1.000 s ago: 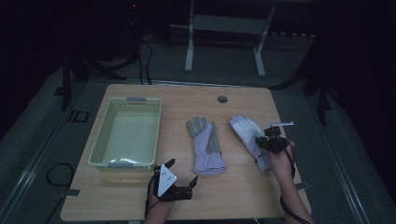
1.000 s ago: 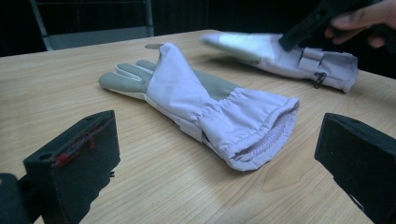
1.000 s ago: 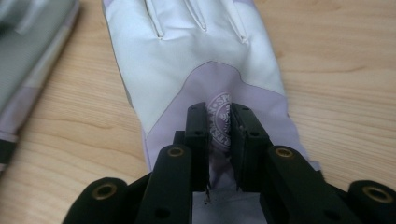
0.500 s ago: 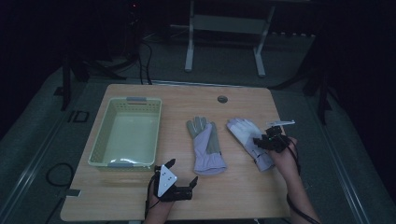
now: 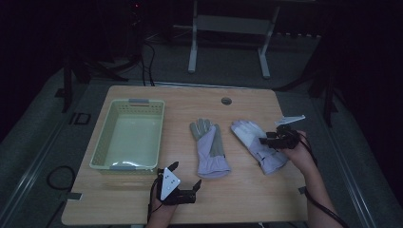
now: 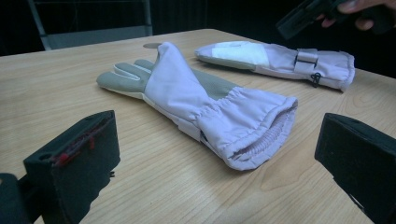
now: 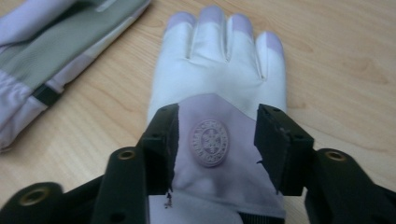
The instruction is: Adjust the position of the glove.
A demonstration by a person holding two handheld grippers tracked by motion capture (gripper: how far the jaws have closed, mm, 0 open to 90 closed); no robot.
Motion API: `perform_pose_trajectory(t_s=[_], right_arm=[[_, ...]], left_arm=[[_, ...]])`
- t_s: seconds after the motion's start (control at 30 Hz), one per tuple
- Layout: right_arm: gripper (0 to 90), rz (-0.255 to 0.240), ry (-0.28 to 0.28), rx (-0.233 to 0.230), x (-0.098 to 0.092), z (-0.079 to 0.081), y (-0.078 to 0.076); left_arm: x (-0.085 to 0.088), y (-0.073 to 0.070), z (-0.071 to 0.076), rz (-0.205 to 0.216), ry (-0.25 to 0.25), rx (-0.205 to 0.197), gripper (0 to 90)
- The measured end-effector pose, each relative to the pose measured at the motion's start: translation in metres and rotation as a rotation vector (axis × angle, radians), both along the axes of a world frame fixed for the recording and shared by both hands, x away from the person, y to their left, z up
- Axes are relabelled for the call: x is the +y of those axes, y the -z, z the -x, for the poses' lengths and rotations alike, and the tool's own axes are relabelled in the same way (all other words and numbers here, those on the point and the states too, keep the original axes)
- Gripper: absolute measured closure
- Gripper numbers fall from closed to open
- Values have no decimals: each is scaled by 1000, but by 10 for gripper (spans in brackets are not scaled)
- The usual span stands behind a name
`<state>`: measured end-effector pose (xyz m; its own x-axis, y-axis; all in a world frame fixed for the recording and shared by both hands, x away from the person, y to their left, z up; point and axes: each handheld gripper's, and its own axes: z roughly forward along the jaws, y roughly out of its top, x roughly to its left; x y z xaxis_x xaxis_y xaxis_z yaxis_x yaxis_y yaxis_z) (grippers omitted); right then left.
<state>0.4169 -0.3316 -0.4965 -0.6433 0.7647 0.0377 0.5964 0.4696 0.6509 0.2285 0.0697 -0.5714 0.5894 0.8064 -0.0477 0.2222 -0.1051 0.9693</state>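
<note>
**A:** Since we're going left to right: a pale green basket (image 5: 127, 135) sits on the left of the worktop (image 5: 247, 199). Just in front of it, the left gripper (image 5: 186, 179) rests near the front edge, jaws spread wide with nothing between them.

**B:** Yep, and it's aimed at the cuff of the left glove (image 6: 201, 100), the lilac one with the grey palm, lying flat mid-worktop, fingers away from the person.

**A:** Then the right glove (image 5: 256, 145) lies just beside that one but apart, white back facing up.

**B:** The right gripper (image 7: 217, 140) hangs over that glove's wrist, round badge (image 7: 209, 142) showing between the jaws. They've just been opening, now half spread, and the pads aren't pressing on the fabric.
</note>
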Motion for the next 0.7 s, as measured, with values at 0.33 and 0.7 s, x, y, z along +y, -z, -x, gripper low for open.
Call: perform_pose_trajectory(t_s=[0.33,0.7], right_arm=[[531,-57,6,79,-4,-8,39],[720,-45,58,83,6,-1,37]], left_arm=[[0,0,0,-2,2,-1,1],[0,0,0,-1,-2,0,1]])
